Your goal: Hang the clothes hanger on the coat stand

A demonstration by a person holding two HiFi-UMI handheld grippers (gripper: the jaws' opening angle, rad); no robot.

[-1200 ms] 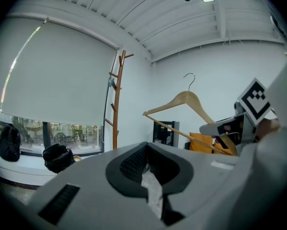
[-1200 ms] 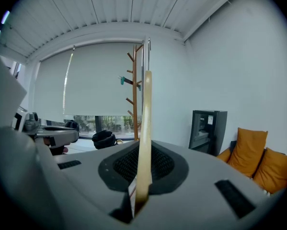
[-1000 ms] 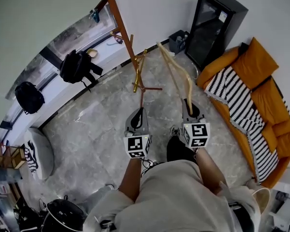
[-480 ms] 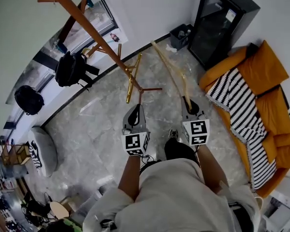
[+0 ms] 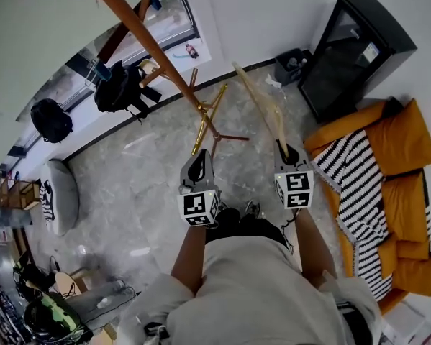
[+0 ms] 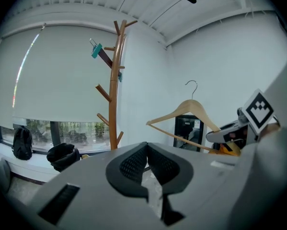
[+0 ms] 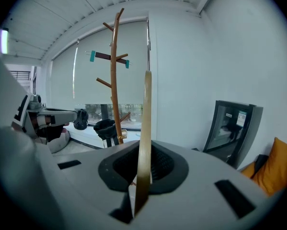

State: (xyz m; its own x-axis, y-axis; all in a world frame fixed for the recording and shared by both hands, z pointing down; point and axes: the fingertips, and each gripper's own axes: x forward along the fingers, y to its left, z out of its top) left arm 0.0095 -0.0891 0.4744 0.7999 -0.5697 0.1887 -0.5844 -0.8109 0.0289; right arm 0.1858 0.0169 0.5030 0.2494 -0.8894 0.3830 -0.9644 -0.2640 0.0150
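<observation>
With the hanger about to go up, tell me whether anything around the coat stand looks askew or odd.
Only one thing: a dark bar with teal clips hangs tilted near the top of the coat stand. The wooden hanger is gripped by one end in the right tongs, hook free. Nothing looks spilled or broken.

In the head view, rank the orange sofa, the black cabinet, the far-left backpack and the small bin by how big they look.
1. orange sofa
2. black cabinet
3. far-left backpack and small bin: they look about alike, so I won't rank them.
</observation>
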